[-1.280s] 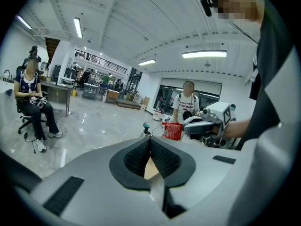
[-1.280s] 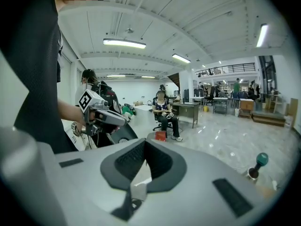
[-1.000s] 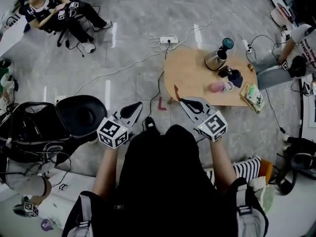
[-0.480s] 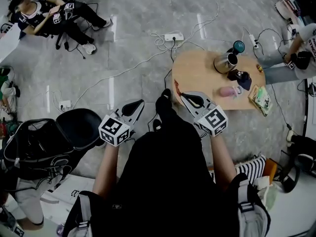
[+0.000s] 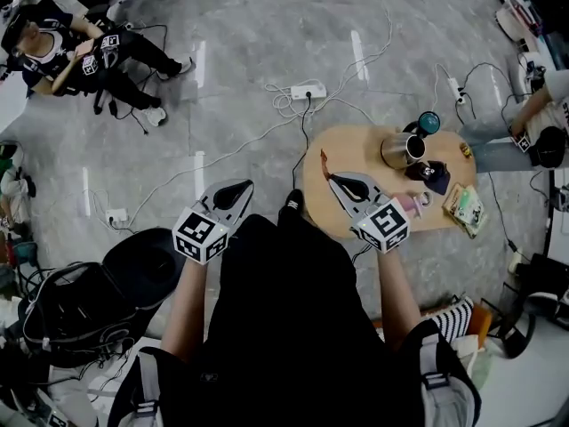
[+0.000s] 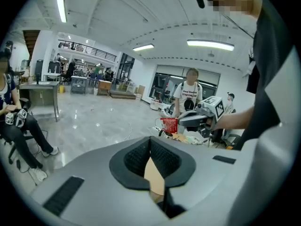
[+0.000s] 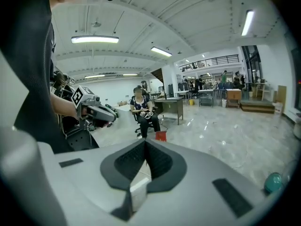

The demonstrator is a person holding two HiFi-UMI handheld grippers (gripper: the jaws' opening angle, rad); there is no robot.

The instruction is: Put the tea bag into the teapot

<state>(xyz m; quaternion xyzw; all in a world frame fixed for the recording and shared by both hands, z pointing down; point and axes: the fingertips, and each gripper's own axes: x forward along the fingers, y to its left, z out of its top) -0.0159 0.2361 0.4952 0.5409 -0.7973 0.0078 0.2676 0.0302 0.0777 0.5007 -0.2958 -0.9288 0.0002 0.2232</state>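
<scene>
In the head view, you hold both forearms forward from bent elbows, each hand tucked behind its marker cube. Your left claw (image 5: 246, 186) points ahead over the grey floor, well to the left of the desk (image 5: 347, 145), with its jaws pressed together on nothing. Your right claw (image 5: 331, 180) reaches over the desk's near left edge, pinching the red tea bag (image 5: 323, 161), which sticks out just beyond the tips. The steel teapot (image 5: 400, 149) stands ahead and to the right of that claw, well apart from it. A teal round thing (image 5: 429, 121) sits just past the teapot. A pink cup (image 5: 409, 205) stands to the right of the claw, near its cube.

In the left gripper view, the left claw (image 6: 150, 139) has its pads meeting at the tip with nothing between them. Here you see your right claw (image 6: 181, 122) side-on, held about level. The tea bag (image 6: 169, 125) shows as a flat red square at its tips, which the head view gives only as a sliver.

In the right gripper view, the right claw (image 7: 145, 141) is closed, and the tea bag (image 7: 161, 135) is only a small red patch just past the tip. Your left claw (image 7: 112, 117) sits off to the left, also about level. The teal round thing (image 7: 273, 182) shows low on the right.
</scene>
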